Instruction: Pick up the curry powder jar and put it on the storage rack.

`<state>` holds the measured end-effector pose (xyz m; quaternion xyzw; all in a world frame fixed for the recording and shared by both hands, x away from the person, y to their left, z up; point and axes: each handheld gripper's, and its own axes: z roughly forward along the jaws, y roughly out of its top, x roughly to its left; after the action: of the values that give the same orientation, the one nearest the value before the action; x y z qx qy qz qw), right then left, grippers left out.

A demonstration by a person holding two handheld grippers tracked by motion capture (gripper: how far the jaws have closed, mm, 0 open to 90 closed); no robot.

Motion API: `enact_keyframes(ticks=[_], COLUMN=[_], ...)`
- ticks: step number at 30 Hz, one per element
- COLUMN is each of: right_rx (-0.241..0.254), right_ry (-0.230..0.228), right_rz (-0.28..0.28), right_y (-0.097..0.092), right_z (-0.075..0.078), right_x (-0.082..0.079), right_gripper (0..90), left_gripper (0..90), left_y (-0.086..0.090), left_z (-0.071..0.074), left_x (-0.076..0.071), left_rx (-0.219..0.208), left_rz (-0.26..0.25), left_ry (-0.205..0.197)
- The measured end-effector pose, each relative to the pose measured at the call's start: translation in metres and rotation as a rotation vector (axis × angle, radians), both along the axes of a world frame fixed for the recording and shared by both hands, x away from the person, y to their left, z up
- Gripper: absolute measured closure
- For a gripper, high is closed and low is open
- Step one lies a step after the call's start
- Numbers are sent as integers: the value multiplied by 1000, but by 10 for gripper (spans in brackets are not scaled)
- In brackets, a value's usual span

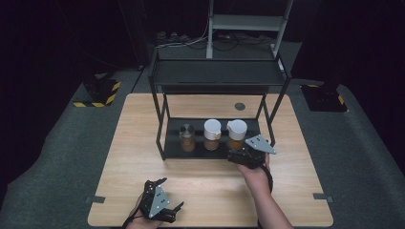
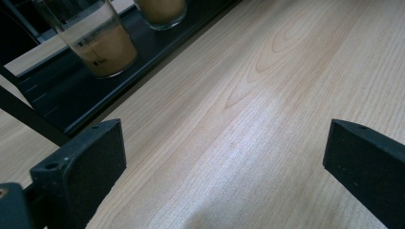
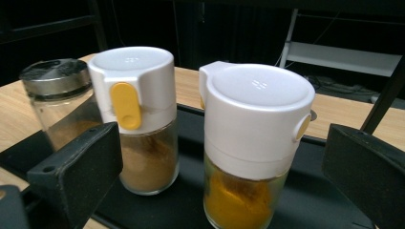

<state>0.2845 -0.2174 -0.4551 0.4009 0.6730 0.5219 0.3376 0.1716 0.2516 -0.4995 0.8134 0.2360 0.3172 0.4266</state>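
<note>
Three spice jars stand on the rack's lower shelf (image 1: 173, 145); the right gripper (image 1: 244, 156) (jaws spread, empty) faces the right-end jar (image 3: 253, 143), ungrasped.

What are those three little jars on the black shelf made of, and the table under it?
The right jar and middle jar look like clear glass with glossy white plastic caps and yellow tabs. The left jar seems glass too, its lid shiny like metal. The shelf appears to be matte black metal. The table shows light wood grain, possibly laminate.
</note>
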Motion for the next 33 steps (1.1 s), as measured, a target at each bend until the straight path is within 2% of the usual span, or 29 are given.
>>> enact_keyframes(ticks=[8, 20, 33], right_rx=[1, -26, -81], right_ry=[-16, -36, -63], right_rz=[9, 22, 49], right_y=[-5, -16, -30], right_z=[4, 6, 1], right_x=[-16, -42, -76], right_gripper=[0, 0, 0], left_gripper=[11, 11, 11], left_y=[0, -1, -4], left_z=[0, 1, 1], left_x=[0, 0, -1], left_rx=[-1, 5, 15], left_rz=[2, 3, 9], left_ry=[5, 6, 0])
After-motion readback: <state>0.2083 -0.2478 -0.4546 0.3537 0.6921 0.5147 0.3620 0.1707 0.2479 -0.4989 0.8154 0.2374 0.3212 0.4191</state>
